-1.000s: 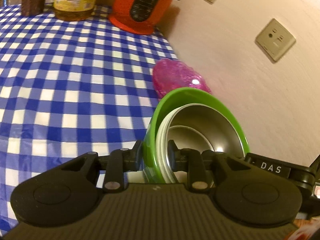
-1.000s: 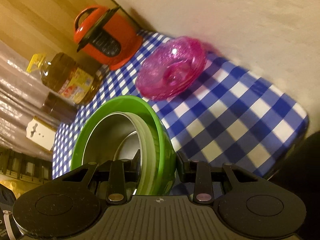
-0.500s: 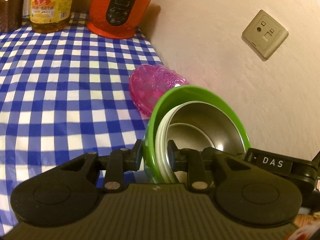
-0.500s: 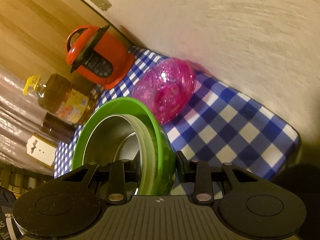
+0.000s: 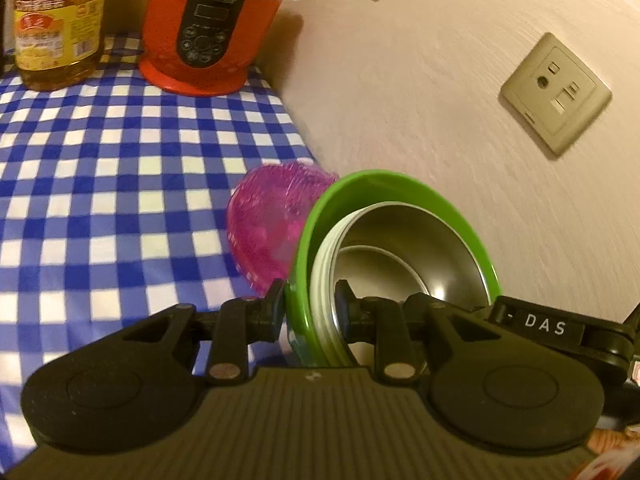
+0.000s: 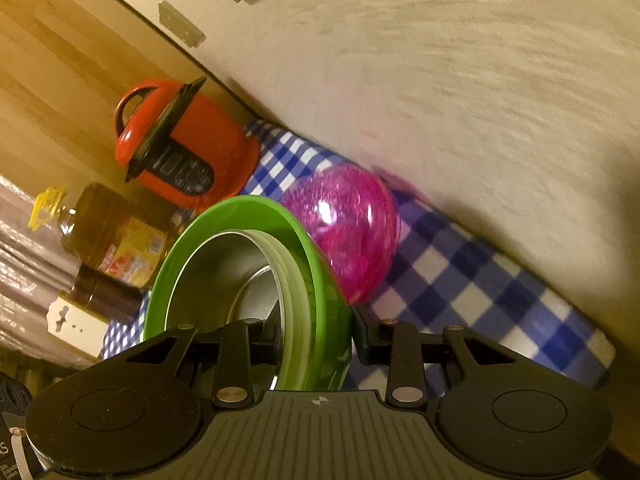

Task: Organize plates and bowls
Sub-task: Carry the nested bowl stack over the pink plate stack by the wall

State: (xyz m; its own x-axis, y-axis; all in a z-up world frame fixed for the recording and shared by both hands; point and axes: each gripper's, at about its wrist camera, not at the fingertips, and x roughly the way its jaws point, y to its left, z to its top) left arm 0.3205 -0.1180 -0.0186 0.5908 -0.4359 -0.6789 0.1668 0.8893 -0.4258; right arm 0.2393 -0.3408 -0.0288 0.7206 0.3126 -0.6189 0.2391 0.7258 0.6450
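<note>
Left wrist view: the left gripper pinches the near left rim of the nested stack, one pad outside the green plastic bowl, the other inside the steel bowl. The right gripper clamps the opposite rim of the green plastic bowl likewise, so both are closed on the stack, held above the blue-and-white checked tablecloth. Just beyond sits the pink translucent dish by the wall, with the red electric cooker and the oil bottle farther off. The stack probably belongs on or beside the pink dish; both grips should stay level and release together, once the base rests.
</note>
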